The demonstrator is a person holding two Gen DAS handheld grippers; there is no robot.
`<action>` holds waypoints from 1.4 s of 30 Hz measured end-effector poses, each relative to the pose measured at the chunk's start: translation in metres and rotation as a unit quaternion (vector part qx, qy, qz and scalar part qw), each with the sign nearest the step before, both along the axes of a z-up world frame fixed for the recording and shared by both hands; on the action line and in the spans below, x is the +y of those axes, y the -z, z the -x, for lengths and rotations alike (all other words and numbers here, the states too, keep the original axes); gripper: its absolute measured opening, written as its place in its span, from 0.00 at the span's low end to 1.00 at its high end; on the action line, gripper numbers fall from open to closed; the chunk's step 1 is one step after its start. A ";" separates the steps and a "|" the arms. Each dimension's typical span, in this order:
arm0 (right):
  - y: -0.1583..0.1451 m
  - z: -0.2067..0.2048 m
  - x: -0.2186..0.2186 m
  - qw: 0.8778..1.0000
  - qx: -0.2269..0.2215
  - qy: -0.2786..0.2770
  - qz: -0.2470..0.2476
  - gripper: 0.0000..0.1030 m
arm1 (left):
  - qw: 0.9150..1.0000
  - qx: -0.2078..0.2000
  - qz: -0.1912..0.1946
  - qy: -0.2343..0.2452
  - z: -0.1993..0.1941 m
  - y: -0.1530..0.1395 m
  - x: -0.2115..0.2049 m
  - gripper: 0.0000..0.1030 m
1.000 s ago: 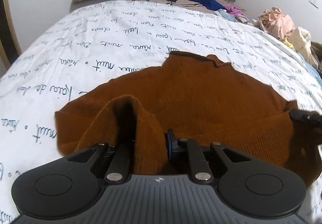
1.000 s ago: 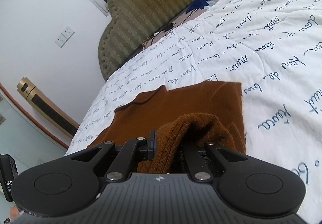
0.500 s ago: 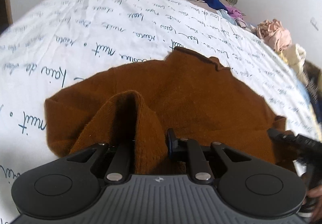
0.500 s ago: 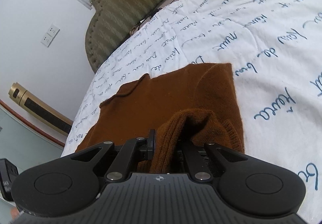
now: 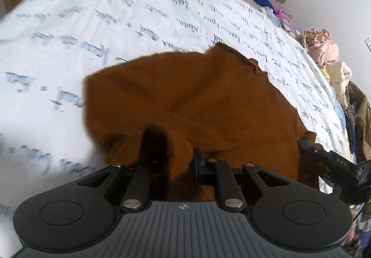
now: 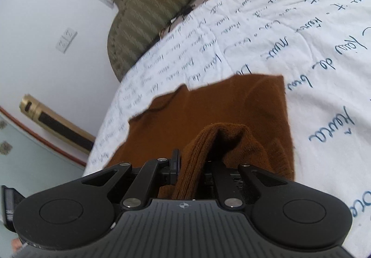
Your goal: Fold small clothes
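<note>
Garment: a rust-brown knitted sweater (image 5: 190,105) lies on the bed (image 5: 116,14), over the white quilt with blue handwriting print; its collar points toward the headboard (image 6: 148,3).
Left tongs (image 5: 178,160): pressed together on a bunched fold of the sweater's near hem, the knit rising in a ridge between the jaws.
Right tongs (image 6: 192,165): likewise pinching a raised hump of the same hem at the sweater's other near corner; in the left view their black tip shows at the garment's right edge.
Lie of the cloth: the far half rests flat on the quilt, while the near edge is lifted at both grips.
Step in hand: judged to be the bottom-to-top fold, with the hem held at two points and carried toward the collar.
Next move: both tongs likely need to travel together, level, toward the collar, laying the hem down square before letting go.
Risk: uneven travel could skew the fold or drag the flat half along the quilt.
Surroundings: a heap of other clothes (image 5: 324,49) sits at the bed's far side.
</note>
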State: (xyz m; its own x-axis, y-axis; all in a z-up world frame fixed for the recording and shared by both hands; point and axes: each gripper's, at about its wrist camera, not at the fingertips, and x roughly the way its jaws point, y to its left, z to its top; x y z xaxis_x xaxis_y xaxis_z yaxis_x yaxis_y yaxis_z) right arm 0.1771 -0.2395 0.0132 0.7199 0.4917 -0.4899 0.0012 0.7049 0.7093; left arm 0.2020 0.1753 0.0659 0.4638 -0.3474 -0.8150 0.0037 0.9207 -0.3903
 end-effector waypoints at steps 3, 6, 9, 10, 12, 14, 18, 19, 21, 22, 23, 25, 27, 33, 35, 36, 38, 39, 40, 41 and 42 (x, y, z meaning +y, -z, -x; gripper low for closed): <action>0.002 0.007 -0.004 1.000 0.001 -0.005 -0.004 0.16 | 0.998 -0.040 -0.034 0.017 0.010 -0.008 -0.002 0.15; 0.000 0.013 -0.008 1.000 -0.003 -0.011 -0.009 0.16 | 0.998 -0.051 -0.022 0.026 0.007 -0.011 -0.001 0.15; -0.002 0.017 -0.008 1.000 -0.004 -0.027 -0.016 0.16 | 0.999 -0.044 -0.001 0.017 -0.002 -0.009 0.005 0.15; -0.003 0.018 -0.007 0.999 -0.005 -0.032 -0.017 0.16 | 0.999 -0.034 0.012 0.012 -0.005 -0.007 0.008 0.15; -0.005 0.019 -0.006 0.999 -0.008 -0.041 -0.013 0.16 | 0.999 -0.020 0.029 0.001 -0.008 -0.002 0.012 0.15; -0.005 0.017 -0.005 0.999 -0.011 -0.047 -0.014 0.16 | 0.999 -0.013 0.043 -0.002 -0.008 -0.001 0.014 0.15; -0.006 0.015 -0.009 0.999 -0.021 -0.020 -0.024 0.12 | 0.994 0.018 0.101 -0.023 -0.018 0.004 0.025 0.15; -0.005 0.014 -0.010 0.999 -0.022 -0.013 -0.028 0.12 | 0.993 0.025 0.110 -0.031 -0.022 0.006 0.027 0.15; -0.004 0.012 -0.013 0.999 -0.025 0.006 -0.033 0.12 | 0.991 0.032 0.125 -0.046 -0.029 0.010 0.031 0.15; -0.003 0.010 -0.014 0.999 -0.026 0.013 -0.035 0.12 | 0.989 0.035 0.134 -0.053 -0.033 0.013 0.032 0.15; -0.003 0.009 -0.015 0.999 -0.027 0.020 -0.037 0.12 | 0.987 0.038 0.143 -0.061 -0.037 0.016 0.033 0.15; 0.000 0.004 -0.016 0.998 -0.028 0.036 -0.041 0.12 | 0.986 0.034 0.147 -0.068 -0.046 0.019 0.030 0.15; 0.004 -0.004 -0.019 0.997 -0.020 0.054 -0.050 0.12 | 0.987 0.027 0.143 -0.075 -0.054 0.021 0.026 0.15; 0.022 -0.027 -0.032 0.986 0.030 0.086 -0.138 0.16 | 0.978 0.046 0.179 -0.100 -0.065 0.031 0.035 0.15; 0.024 -0.033 -0.036 0.983 0.038 0.091 -0.157 0.21 | 0.975 0.051 0.186 -0.106 -0.065 0.031 0.042 0.15; 0.023 -0.035 -0.037 0.983 0.038 0.093 -0.154 0.24 | 0.973 0.056 0.192 -0.112 -0.066 0.032 0.046 0.15; 0.024 -0.039 -0.040 0.980 0.044 0.097 -0.168 0.27 | 0.966 0.076 0.211 -0.126 -0.069 0.035 0.055 0.15; 0.026 -0.040 -0.043 0.976 0.051 0.102 -0.188 0.29 | 0.962 0.087 0.226 -0.131 -0.071 0.037 0.059 0.15; 0.026 -0.041 -0.045 0.972 0.056 0.110 -0.200 0.30 | 0.958 0.095 0.237 -0.135 -0.073 0.040 0.062 0.15; 0.026 -0.043 -0.047 0.971 0.059 0.114 -0.203 0.30 | 0.956 0.098 0.237 -0.138 -0.073 0.042 0.063 0.15; 0.024 -0.044 -0.047 0.972 0.060 0.113 -0.199 0.30 | 0.958 0.099 0.233 -0.138 -0.074 0.041 0.062 0.15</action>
